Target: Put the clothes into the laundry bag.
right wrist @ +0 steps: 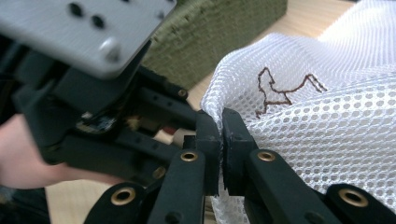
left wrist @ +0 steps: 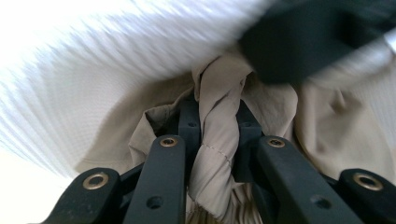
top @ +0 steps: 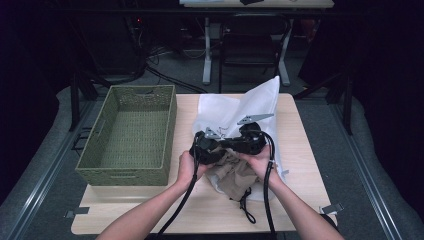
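A recording lab is indicated: a small wooden table is set on grey carpet, enclosed by dark curtains, with loose cables and desk legs seen behind on the floor.

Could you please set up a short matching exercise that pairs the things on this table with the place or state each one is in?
Things:
1. beige garment
2. white mesh bag
3. green woven basket
4. black drawstring

Places or states:
A. standing on the table's left side
B. pinched at its edge by the right gripper
C. lying loose on the table near the person
D. a twisted fold clamped in the left gripper

Pairs: 1-D, 2-B, 3-A, 4-C
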Tool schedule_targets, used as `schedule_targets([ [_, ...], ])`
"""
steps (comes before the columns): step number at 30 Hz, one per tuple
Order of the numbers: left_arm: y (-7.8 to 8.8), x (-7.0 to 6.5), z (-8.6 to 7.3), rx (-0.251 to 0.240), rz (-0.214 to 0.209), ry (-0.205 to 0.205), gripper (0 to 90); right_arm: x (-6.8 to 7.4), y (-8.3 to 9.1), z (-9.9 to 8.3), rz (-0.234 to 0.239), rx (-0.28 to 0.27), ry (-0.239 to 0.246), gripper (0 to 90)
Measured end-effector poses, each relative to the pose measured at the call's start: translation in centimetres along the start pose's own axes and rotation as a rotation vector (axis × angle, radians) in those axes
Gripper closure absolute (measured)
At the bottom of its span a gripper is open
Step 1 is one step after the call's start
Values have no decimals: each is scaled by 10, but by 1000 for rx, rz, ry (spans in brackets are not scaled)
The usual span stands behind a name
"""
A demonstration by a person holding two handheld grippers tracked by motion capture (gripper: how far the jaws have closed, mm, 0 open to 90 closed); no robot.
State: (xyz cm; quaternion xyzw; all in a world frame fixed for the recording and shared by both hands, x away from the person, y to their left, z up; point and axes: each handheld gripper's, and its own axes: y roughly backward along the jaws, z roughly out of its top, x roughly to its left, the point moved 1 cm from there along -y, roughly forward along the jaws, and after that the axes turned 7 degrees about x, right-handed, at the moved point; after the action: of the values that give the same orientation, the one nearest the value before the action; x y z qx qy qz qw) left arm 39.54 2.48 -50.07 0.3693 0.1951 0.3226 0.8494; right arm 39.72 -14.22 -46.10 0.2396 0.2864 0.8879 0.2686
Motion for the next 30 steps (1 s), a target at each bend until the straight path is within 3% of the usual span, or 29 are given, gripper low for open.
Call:
schedule_targets([
  [5,13,6,0,-57,99,37,794,1,8,2,56,-54,-34,876],
  [6,14,6,0,-56,112,38,794,1,9,3,79,-62,-48,876],
  [8,11,6,0,-46,121,36,793,1,9,2,79,-58,-51,875],
  [11,-7,9,-3,11,95,35,779,-6,1,-3,60,-4,-88,869],
  [13,-12,11,-4,37,67,29,742,-10,-4,-7,32,41,-83,868],
  [14,-10,11,-4,45,37,27,659,-15,-4,-11,16,61,-85,866],
  [15,-8,11,-4,45,21,20,659,-15,-4,-11,16,61,-85,866],
  [16,0,10,-4,62,11,-10,545,-17,-1,-12,0,63,-79,865],
  [17,4,9,-5,63,-10,-8,505,-18,0,-12,-11,67,-73,864],
  [19,8,8,-7,65,-14,-16,485,-18,1,-12,-17,64,-71,864],
  [21,14,4,-10,80,-33,-43,384,-19,1,-12,-31,73,-62,863],
  [23,15,0,-15,99,-60,-67,340,-19,1,-12,-43,81,-56,862],
  [24,13,-2,-16,99,-57,-64,287,-20,0,-11,-43,83,-52,862],
  [27,3,-11,-23,126,-58,-87,268,-19,-1,-12,-56,90,-55,862],
  [30,-9,-17,-28,141,-28,-87,258,-19,-3,-13,-64,96,-51,862],
])
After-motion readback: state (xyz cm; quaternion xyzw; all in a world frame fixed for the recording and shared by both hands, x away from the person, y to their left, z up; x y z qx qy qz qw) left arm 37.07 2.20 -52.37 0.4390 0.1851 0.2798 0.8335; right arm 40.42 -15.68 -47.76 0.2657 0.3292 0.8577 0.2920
